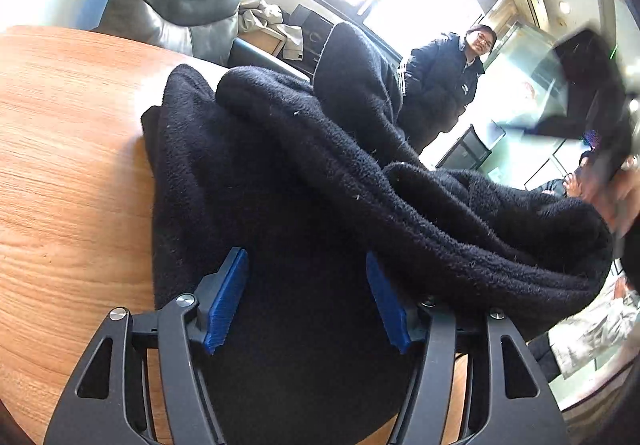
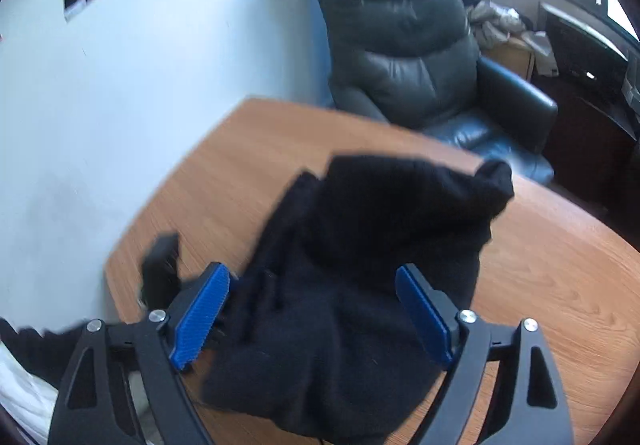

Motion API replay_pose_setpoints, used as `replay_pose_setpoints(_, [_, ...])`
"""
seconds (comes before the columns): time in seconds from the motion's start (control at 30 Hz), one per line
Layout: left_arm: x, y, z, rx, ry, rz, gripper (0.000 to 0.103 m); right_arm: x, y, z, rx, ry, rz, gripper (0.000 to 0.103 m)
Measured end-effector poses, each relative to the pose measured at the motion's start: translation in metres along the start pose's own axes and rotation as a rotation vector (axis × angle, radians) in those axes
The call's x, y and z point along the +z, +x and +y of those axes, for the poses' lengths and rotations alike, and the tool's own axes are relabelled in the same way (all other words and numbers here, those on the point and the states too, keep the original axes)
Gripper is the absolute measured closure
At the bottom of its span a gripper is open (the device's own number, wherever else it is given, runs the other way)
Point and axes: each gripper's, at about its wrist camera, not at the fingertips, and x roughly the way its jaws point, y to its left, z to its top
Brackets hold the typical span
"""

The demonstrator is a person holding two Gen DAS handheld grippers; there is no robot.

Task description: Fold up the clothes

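Observation:
A black fleece garment (image 1: pixel 304 181) lies bunched on the wooden table (image 1: pixel 68 165). My left gripper (image 1: pixel 306 297) is open low over it, blue pads on either side of the cloth, with a thick fold draped over the right finger. In the right wrist view the same garment (image 2: pixel 360 265) is a loose heap on the table (image 2: pixel 560 285). My right gripper (image 2: pixel 316 309) is open above it, holding nothing. The left gripper (image 2: pixel 160 269) shows blurred at the heap's left edge.
A dark leather armchair (image 2: pixel 412 41) stands behind the table against a white wall. A person in a dark jacket (image 1: pixel 444 93) stands beyond the table. More clothes (image 1: pixel 264 17) lie on a box by the window. The table edge curves round at the left.

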Motion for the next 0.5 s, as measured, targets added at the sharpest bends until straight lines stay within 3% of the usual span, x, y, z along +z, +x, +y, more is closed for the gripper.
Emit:
replay_pose_setpoints(0.1, [-0.019,-0.017,-0.021,-0.029,0.005,0.003,0.043,-0.015,0.031,-0.006,0.120,0.032,0.109,0.026])
replay_pose_setpoints(0.17, [-0.021,-0.023,-0.034,-0.041,0.034,-0.002,0.044,-0.013,0.026,0.002,0.197,0.107,0.058,0.020])
replay_pose_setpoints(0.2, [-0.021,-0.023,-0.036,-0.045,0.042,-0.009,0.043,-0.012,0.026,0.008,0.181,0.134,0.045,0.009])
replay_pose_setpoints(0.23, [-0.021,-0.023,-0.038,-0.049,0.049,-0.016,0.043,-0.012,0.032,0.015,0.131,0.134,0.059,0.006])
replay_pose_setpoints(0.33, [-0.024,-0.010,-0.031,-0.029,0.047,-0.005,0.044,-0.010,0.050,0.036,-0.011,0.138,0.099,0.005])
replay_pose_setpoints(0.43, [-0.029,-0.013,-0.031,-0.012,0.058,-0.013,0.048,-0.013,0.076,0.035,-0.058,0.158,0.143,0.005])
replay_pose_setpoints(0.5, [-0.031,-0.014,-0.033,0.010,0.077,-0.011,0.058,-0.015,0.094,0.034,-0.088,0.172,0.172,0.005])
